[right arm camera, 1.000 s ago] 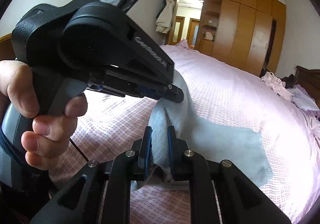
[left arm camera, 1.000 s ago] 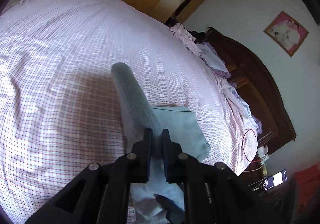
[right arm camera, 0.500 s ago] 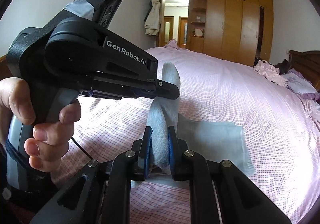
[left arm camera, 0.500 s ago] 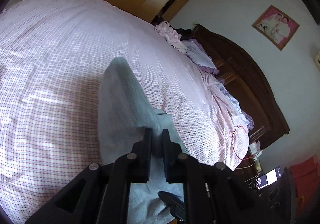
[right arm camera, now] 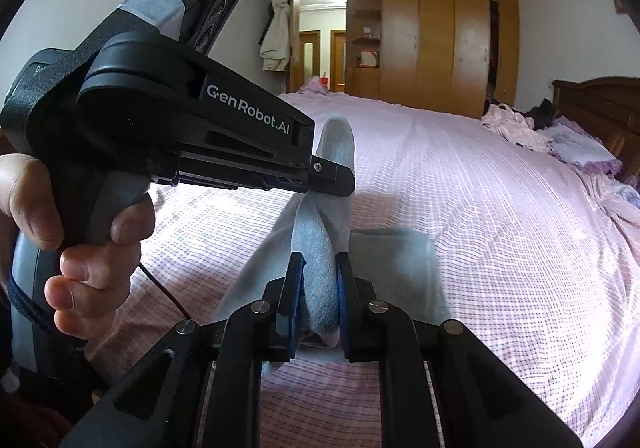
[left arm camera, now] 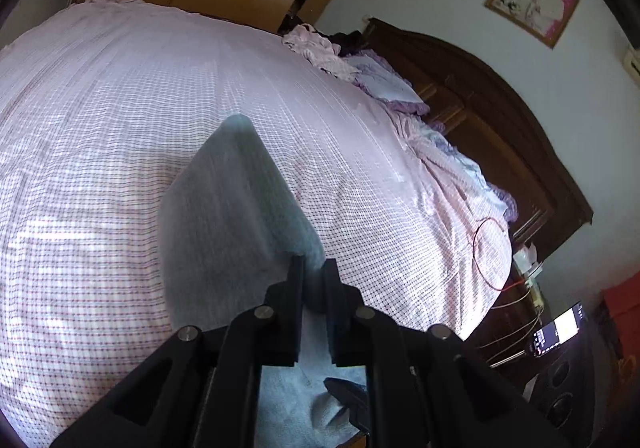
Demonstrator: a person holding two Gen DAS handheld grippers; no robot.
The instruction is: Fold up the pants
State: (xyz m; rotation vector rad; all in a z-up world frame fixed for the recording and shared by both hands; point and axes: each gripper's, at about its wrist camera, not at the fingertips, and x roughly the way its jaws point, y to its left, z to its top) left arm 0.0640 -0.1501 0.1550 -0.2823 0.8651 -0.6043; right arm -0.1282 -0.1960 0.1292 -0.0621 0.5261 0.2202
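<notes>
Since a second ago both grippers have carried the lifted fold of the pants [left arm camera: 224,215] further across the bed [left arm camera: 120,95], and the raised cloth now looks broader in the left wrist view. The pants are pale grey-blue, soft and fleecy, standing up in a rounded ridge over the pink checked sheet, well in from the bed's edges. The left gripper [left arm camera: 314,280] pinches this fold tightly between its black fingers, the cloth rising ahead of the tips and trailing beneath them. The right gripper [right arm camera: 319,280] likewise clamps a thick bunch of cloth between its blue-lined pads. Only the right wrist view shows the person's hand [right arm camera: 60,232] around the left gripper's handle, the wardrobe [right arm camera: 436,31] and the flat part of the pants lying on the sheet beyond the tips; only the left view shows the framed picture [left arm camera: 532,3] and the dark headboard [left arm camera: 500,119].
</notes>
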